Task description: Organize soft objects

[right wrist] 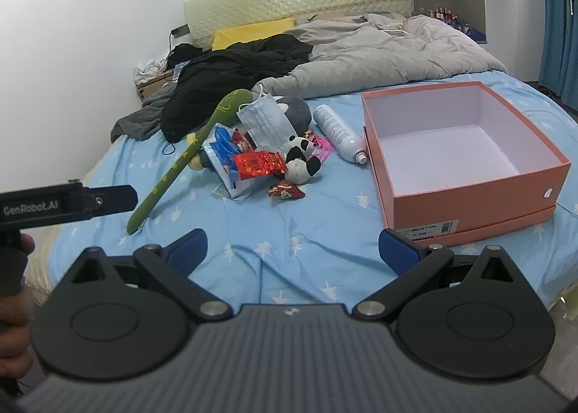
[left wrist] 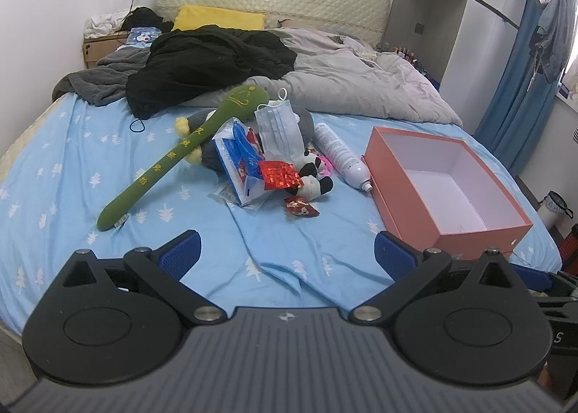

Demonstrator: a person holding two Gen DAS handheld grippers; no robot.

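Black grippers [left wrist: 287, 250]; ribbed blue pads [right wrist: 189, 247]; "GenRobot.AI" marking

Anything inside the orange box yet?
No. The orange box shows only bare white floor and walls. Its near inside corner is hidden by the front wall. The soft things lie left of it on the bed.

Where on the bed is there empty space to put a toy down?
The light blue bedsheet is bare between the two open grippers and the toy pile, and left of the long green plush stick. The open orange cardboard box is empty. It is crowded around the small panda plush.
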